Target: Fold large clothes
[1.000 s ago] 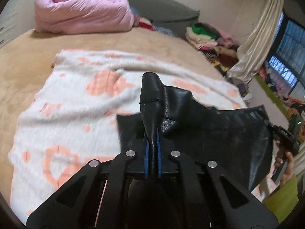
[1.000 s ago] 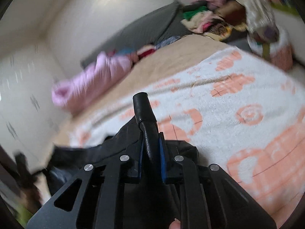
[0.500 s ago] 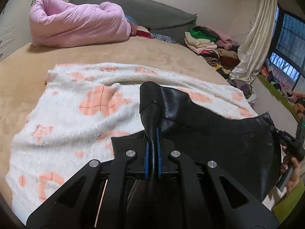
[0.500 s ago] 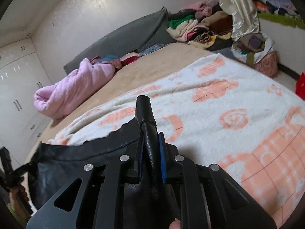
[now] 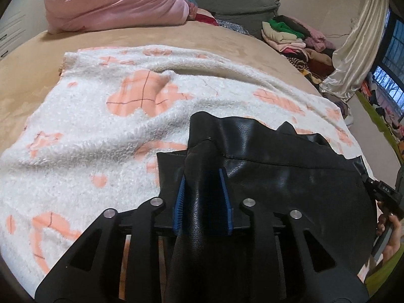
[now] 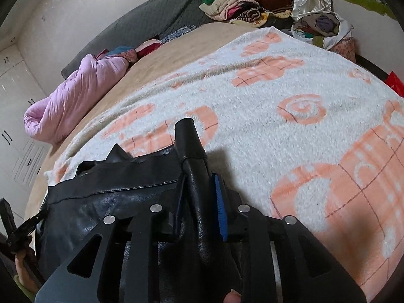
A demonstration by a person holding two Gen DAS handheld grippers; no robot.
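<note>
A black leather garment (image 5: 290, 176) lies spread low over a white blanket with orange patterns (image 5: 101, 126) on the bed. It also shows in the right wrist view (image 6: 106, 202). My left gripper (image 5: 202, 189) has its blue pads spread apart, with a fold of the garment's left corner lying loose between them. My right gripper (image 6: 199, 197) also has its pads parted around the garment's right corner fold. The other gripper shows at the edge of each view (image 5: 386, 194) (image 6: 22, 229).
A rolled pink duvet (image 5: 113, 2) lies at the bed's head by a grey headboard (image 5: 227, 2). Piles of clothes (image 5: 290, 32) sit beyond the bed's right side, near a cream curtain (image 5: 353, 55). White wardrobe doors (image 6: 15, 116) stand on the left.
Both grippers have come down toward the bed with the garment, laying it on the blanket. The pads of both, tightly pinched earlier, have opened around the corners.
</note>
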